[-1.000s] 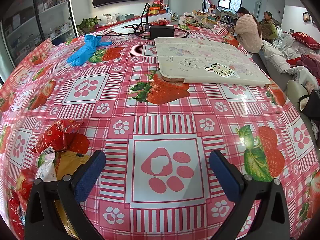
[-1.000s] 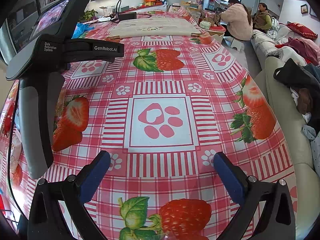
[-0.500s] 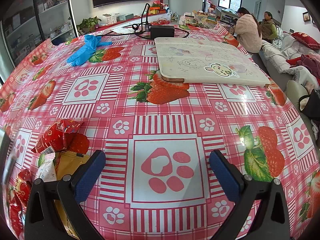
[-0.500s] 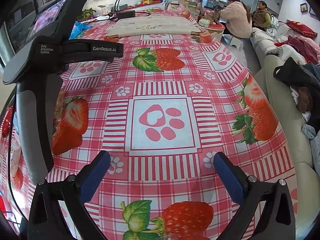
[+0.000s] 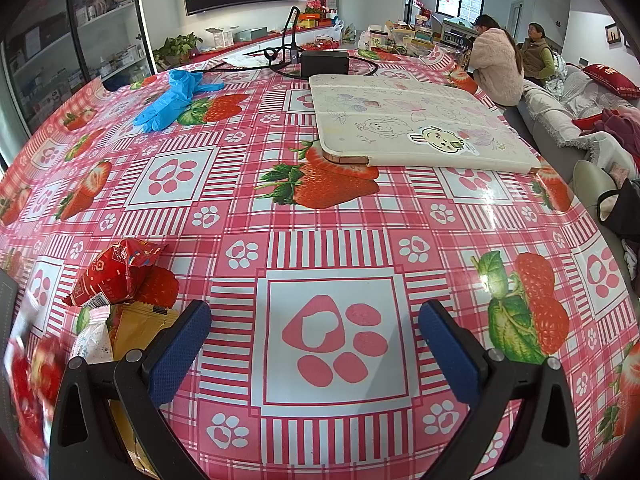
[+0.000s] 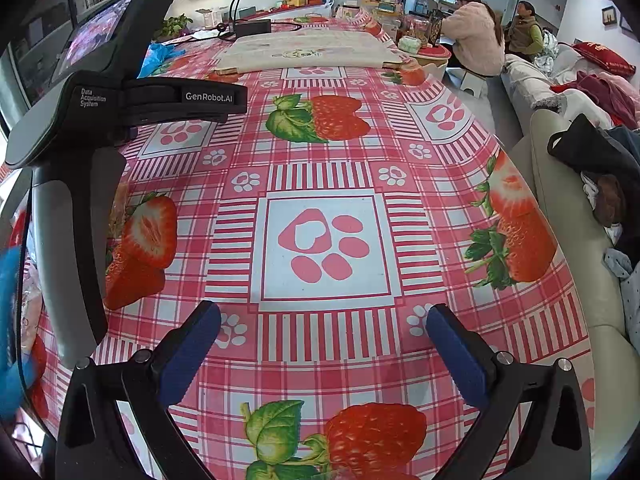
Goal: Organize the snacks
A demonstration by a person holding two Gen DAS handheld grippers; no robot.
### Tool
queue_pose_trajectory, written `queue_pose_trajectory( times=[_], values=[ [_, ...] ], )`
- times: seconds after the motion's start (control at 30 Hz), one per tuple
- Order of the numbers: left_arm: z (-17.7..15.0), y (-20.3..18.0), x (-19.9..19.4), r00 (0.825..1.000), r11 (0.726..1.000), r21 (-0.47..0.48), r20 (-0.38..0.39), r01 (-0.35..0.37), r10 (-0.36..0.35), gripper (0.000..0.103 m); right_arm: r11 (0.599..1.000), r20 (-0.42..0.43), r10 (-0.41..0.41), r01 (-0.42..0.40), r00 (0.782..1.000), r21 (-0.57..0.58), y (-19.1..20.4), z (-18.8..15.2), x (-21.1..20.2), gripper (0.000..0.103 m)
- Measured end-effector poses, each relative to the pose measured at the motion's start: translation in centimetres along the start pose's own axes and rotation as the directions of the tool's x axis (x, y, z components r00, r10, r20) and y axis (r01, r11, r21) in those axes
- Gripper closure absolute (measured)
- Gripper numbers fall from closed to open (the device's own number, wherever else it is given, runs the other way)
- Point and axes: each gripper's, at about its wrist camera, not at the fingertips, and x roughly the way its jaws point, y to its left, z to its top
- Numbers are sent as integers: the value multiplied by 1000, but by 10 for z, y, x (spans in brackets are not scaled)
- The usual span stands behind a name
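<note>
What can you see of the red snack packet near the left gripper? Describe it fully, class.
The red snack packet is a shiny, crinkled foil-like bag with small printed patterns and a white barcode strip at its lower edge. It looks sealed and puffed, lying tilted on the checked tablecloth. Its lower end overlaps a yellow packet and meets a white packet. It sits ahead and to the left of the open left gripper, which does not touch it.
</note>
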Motion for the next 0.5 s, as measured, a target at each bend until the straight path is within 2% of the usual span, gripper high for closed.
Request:
queue_pose_trajectory(
  times=[0.5],
  values=[
    [0, 0, 0, 1000, 1000, 0, 0, 0, 0, 0, 1000, 10, 3, -3, 1000, -1, 1, 2, 2, 0]
  ],
)
